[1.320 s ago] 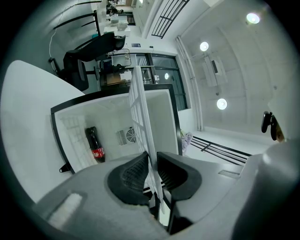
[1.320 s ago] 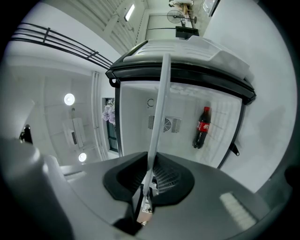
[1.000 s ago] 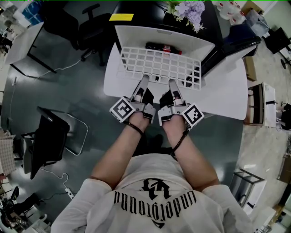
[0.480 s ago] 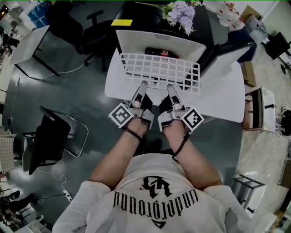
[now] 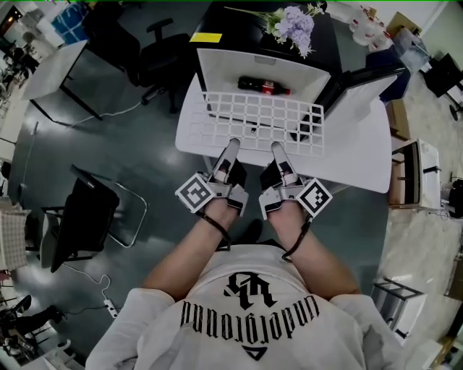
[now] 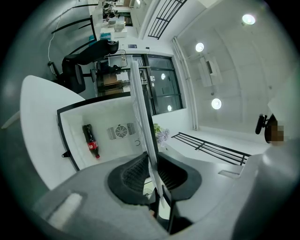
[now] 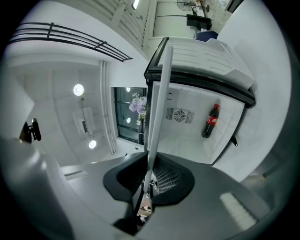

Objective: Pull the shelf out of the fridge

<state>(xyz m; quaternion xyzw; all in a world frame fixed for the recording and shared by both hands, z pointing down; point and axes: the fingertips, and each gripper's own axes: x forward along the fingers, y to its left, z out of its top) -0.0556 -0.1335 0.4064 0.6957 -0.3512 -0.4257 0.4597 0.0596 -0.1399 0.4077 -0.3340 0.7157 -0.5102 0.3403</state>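
Note:
A white wire shelf (image 5: 257,123) sticks out of the small white fridge (image 5: 264,72), hanging over the white table. My left gripper (image 5: 232,144) is shut on the shelf's near edge at its left part, and my right gripper (image 5: 275,147) is shut on the same edge further right. In the left gripper view the shelf (image 6: 143,117) runs edge-on between the dark pads (image 6: 133,176). The right gripper view shows the shelf (image 7: 159,103) the same way, pinched between its pads (image 7: 164,180). A cola bottle (image 5: 263,86) lies inside the fridge behind the shelf.
The fridge stands on a white table (image 5: 354,155) with its door (image 5: 362,79) swung open to the right. Purple flowers (image 5: 295,18) sit on top. A black office chair (image 5: 155,43) is at the far left, and a dark chair (image 5: 87,217) stands on the floor to my left.
Both grippers have drawn back toward me with the shelf, which now reaches further out of the fridge. The bottle behind it shows more fully.

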